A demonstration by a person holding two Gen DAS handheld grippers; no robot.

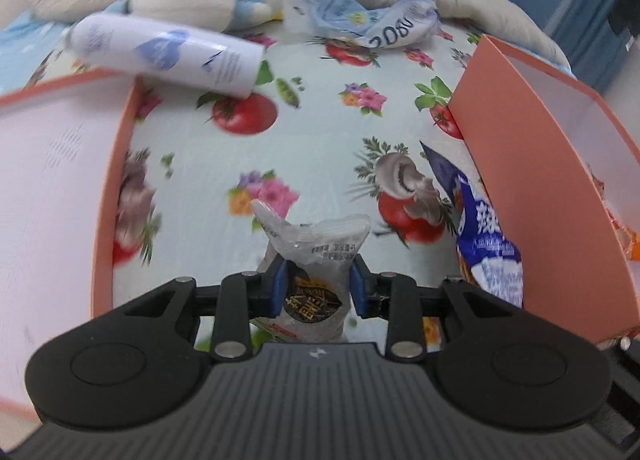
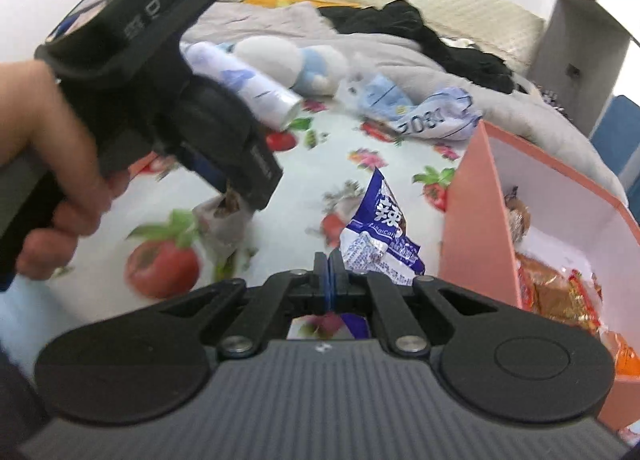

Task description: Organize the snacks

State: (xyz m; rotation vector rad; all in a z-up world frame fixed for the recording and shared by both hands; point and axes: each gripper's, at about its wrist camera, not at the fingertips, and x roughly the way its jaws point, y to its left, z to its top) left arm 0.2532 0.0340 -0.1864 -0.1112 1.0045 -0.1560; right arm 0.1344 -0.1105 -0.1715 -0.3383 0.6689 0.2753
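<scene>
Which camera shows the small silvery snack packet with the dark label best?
The left wrist view: the small silvery snack packet sits centred between the left gripper fingers, label visible. The right wrist view shows it blurred, partly hidden by that gripper.

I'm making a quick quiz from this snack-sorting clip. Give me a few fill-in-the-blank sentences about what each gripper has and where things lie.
1. The left gripper has its jaws closed on a small ____ snack packet.
2. The right gripper has pinched the edge of a ____ and white packet.
3. The box that holds orange snack packs is ____ outside.
4. The white cylindrical bottle is lying on its ____.

Missing words: grey; blue; pink; side
</scene>
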